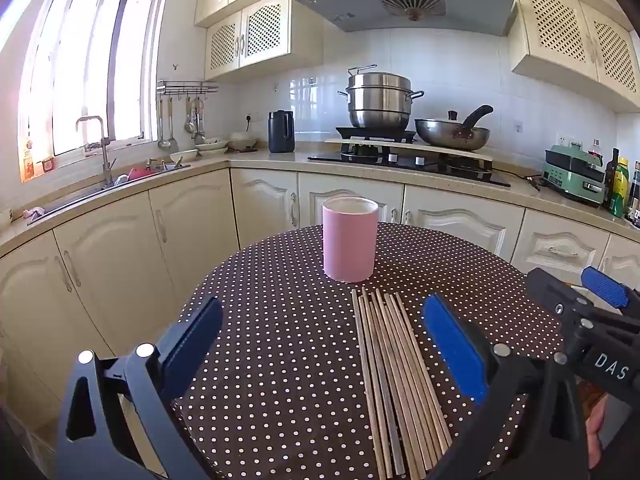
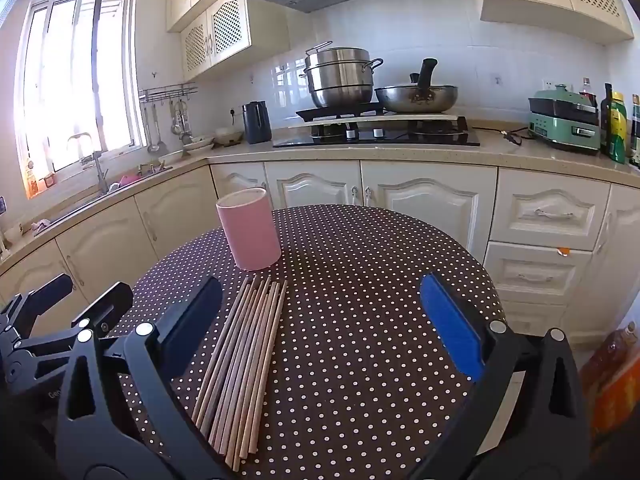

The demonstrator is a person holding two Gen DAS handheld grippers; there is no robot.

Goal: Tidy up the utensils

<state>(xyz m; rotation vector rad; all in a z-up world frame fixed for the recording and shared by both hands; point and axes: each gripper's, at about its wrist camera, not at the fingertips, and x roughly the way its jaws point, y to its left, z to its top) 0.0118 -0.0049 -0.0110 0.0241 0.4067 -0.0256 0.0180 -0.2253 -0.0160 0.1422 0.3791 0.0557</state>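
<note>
Several wooden chopsticks (image 1: 394,380) (image 2: 244,364) lie side by side on a round table with a brown polka-dot cloth (image 1: 280,320) (image 2: 360,300). Just beyond their far tips stands an upright pink cylindrical holder (image 1: 349,239) (image 2: 249,232); I cannot see inside it. My left gripper (image 1: 324,344) hovers open above the near part of the table, the chopsticks lying between its blue pads, nearer the right one. My right gripper (image 2: 320,332) is open too, with the chopsticks just inside its left pad. Each gripper shows at the edge of the other's view; neither holds anything.
Cream cabinets and a stone counter (image 1: 260,160) wrap around behind the table. On it are a sink with a tap (image 1: 100,148), a dark kettle (image 1: 281,131), a hob with a steamer pot (image 1: 378,98) and a pan (image 1: 452,130), a green appliance (image 1: 574,178) and bottles (image 1: 618,188).
</note>
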